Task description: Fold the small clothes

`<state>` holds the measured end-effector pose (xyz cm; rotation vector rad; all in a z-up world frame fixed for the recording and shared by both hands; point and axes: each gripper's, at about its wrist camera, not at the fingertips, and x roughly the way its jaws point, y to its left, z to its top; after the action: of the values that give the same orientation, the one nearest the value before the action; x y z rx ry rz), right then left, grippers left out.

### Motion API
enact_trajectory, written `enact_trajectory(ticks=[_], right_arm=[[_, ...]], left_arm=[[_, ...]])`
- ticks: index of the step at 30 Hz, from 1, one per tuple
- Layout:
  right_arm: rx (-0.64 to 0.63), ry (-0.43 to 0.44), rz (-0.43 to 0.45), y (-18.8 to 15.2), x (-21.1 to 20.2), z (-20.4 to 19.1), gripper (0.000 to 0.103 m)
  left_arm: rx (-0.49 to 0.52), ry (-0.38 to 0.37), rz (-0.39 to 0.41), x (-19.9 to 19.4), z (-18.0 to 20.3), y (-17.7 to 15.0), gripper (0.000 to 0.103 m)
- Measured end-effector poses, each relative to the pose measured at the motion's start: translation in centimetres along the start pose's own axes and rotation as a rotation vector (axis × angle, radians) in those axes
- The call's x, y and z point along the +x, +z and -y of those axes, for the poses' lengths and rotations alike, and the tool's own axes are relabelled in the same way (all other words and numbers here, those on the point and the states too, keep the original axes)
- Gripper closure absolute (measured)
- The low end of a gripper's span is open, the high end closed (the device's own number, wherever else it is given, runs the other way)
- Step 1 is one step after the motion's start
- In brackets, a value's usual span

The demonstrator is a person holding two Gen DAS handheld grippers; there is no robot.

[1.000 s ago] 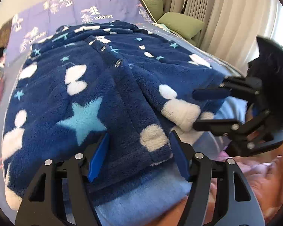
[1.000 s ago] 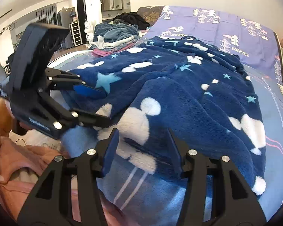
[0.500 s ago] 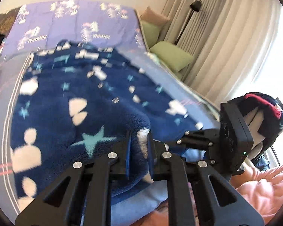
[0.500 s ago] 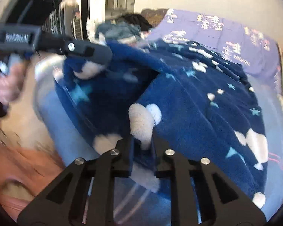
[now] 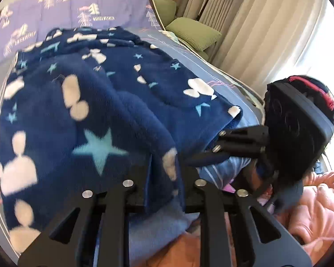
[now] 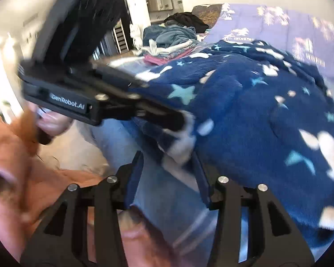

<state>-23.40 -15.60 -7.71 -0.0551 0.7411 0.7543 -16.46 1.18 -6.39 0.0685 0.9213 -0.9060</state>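
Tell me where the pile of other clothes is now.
In the right wrist view, the pile of clothes lies upper centre, on the bed beyond the navy star garment.

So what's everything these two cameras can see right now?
fleece garment: one, navy with white shapes and pale blue stars, spread on the bed
bedspread: one, purple with a tree print, behind the garment
sheet: one, light blue with stripes, under the garment
cushions: two green, one tan, at the far corner of the bed
curtains: beige, by the window
pile of clothes: one, mixed blue, white and pink, at the bed's far side
quilted fabric: peach, nearest the cameras
left gripper: black, jaws closed on the garment's hem
right gripper: black, jaws open at the hem
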Motion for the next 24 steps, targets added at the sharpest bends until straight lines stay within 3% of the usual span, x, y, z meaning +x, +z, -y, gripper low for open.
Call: enact_trajectory(ticks=[3,5,9,13,14,16,18,19,21,22,23,24], right_arm=[[0.127,0.002,0.034,0.1,-1.7,2.3,0.058],[0.209,0.026,0.064,0.8,-2.2,3.6,0.058],[0.327,0.132,0.109,2.7,-1.7,4.6,0.058],[0.348,0.125,0.032,4.1,1.1,4.4,0.046],[0.358,0.127,0.016,4.2,1.7,4.4,0.059],[0.387,0.153,-0.006,4.9,2.8,4.4,0.097],[0.378,0.210,0.055,5.9,1.9,3.9,0.097],[0.356,0.217,0.088,6.4,1.0,3.5,0.097],[0.320,0.162,0.113,7.0,-0.5,3.0,0.097],[0.313,0.137,0.095,6.9,-0.6,3.3,0.097],[0.314,0.103,0.057,6.4,-0.4,3.7,0.096],[0.328,0.029,-0.016,5.2,0.4,4.5,0.095]], left_arm=[[-0.049,-0.045,0.047,-2.2,-1.0,-0.1,0.072],[-0.064,-0.032,0.097,-4.1,-1.5,0.0,0.058],[-0.068,0.175,0.184,-8.0,-3.1,-0.6,0.050],[-0.171,0.374,0.168,-9.7,-6.4,-3.0,0.035],[-0.200,0.400,0.158,-9.9,-7.1,-3.8,0.035],[-0.274,0.392,0.137,-9.7,-8.9,-5.4,0.035],[-0.356,0.359,0.118,-8.9,-10.9,-6.8,0.035],[-0.389,0.344,0.106,-8.3,-11.7,-7.2,0.036],[-0.439,0.332,0.093,-7.3,-12.8,-8.0,0.047],[-0.429,0.331,0.109,-7.5,-12.7,-8.1,0.056],[-0.422,0.299,0.115,-7.6,-12.5,-8.2,0.078],[-0.433,0.232,0.124,-7.9,-12.5,-8.2,0.084]])
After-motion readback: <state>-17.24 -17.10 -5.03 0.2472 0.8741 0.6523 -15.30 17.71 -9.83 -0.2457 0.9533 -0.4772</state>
